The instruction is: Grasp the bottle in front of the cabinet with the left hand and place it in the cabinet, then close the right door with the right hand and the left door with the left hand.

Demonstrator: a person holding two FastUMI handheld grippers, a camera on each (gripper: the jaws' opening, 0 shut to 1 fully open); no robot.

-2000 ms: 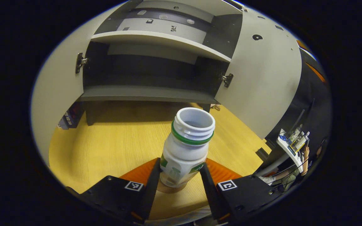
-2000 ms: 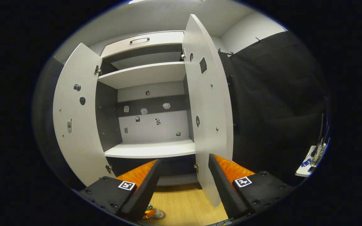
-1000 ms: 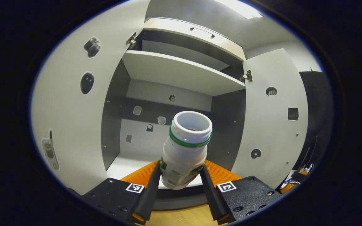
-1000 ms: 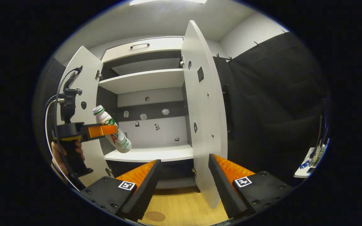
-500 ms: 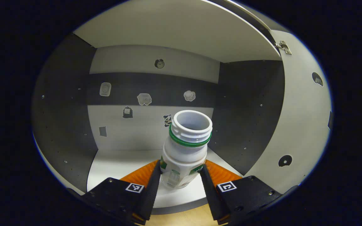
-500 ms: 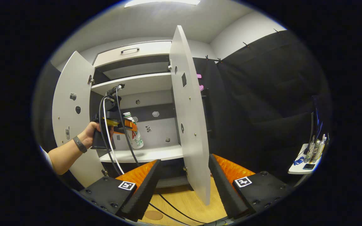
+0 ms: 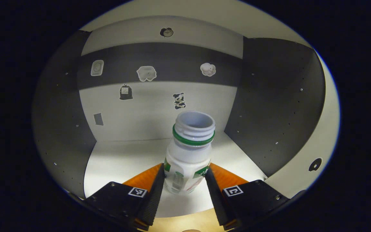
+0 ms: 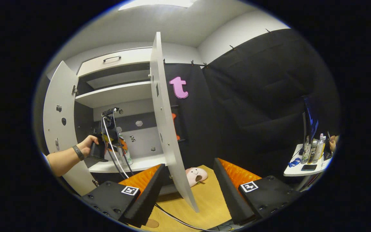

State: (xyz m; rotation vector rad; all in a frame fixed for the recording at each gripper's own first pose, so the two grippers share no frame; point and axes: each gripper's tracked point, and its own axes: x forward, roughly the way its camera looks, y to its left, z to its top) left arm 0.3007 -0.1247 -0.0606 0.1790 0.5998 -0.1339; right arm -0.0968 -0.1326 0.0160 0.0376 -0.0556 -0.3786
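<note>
The white bottle, with a green ring under its open mouth, stands upright between the fingers of my left gripper, which is shut on its lower body. It is inside the cabinet over the white middle shelf; I cannot tell whether its base touches. In the right gripper view, a hand holds the left gripper inside the cabinet with the bottle in it. My right gripper is open with nothing held. The open right door stands edge-on just ahead of it. The left door is open wide.
The cabinet's back wall carries small stickers. Cables trail from the left gripper down across the wooden table. A pink plush toy lies behind the right door. A side table with bottles stands far right.
My left gripper has carried the bottle deeper into the cabinet and lower over the middle shelf. My right gripper has swung rightward, so the right door now shows edge-on.
</note>
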